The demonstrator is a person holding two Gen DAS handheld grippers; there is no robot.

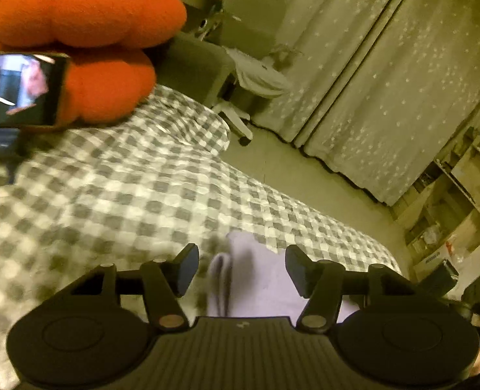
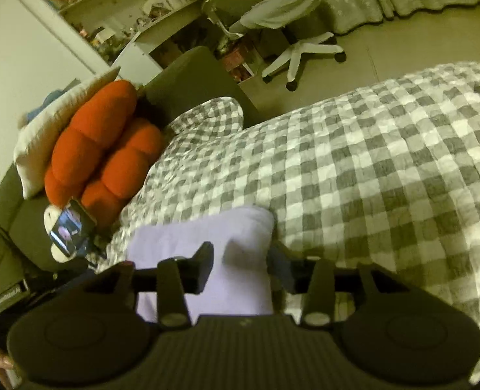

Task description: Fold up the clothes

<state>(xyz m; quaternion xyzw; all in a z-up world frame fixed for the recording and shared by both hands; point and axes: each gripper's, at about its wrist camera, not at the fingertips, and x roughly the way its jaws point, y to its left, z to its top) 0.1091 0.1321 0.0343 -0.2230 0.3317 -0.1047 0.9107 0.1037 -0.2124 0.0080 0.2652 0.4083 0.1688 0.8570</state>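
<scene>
Blur softens much of what we see from the left wrist, so the checked bedspread (image 1: pixel 136 195) smears toward the lower left and the folds of the lilac garment (image 1: pixel 259 279) are hard to read there. We see the left claw (image 1: pixel 241 268) released, its jaws standing apart with the garment lying on the bed below and between them, no pad pressing on it; the claw's own body cuts off the cloth's near part. From the right wrist we see the right claw (image 2: pixel 240 266) also released, jaws parted over the same lilac garment (image 2: pixel 201 227), which lies folded near the bed's edge on the pillow side; whether the fingers brush the cloth we cannot tell, and the right-hand finger is blurred and dark. Beyond the garment an orange plush cushion (image 2: pixel 103 149) leans against a white pillow (image 2: pixel 45 136) at the head of the bed, and a phone (image 2: pixel 72 227) with a lit screen is propped in front of it; what holds the phone up we cannot make out. On the floor past the far edge of the bed stands a white office chair (image 2: pixel 291 32), with a cluttered shelf behind it and patterned curtains (image 1: pixel 386 81) along the wall. A fingertip shows at the lower left corner of the right wrist view, mostly cut off.
</scene>
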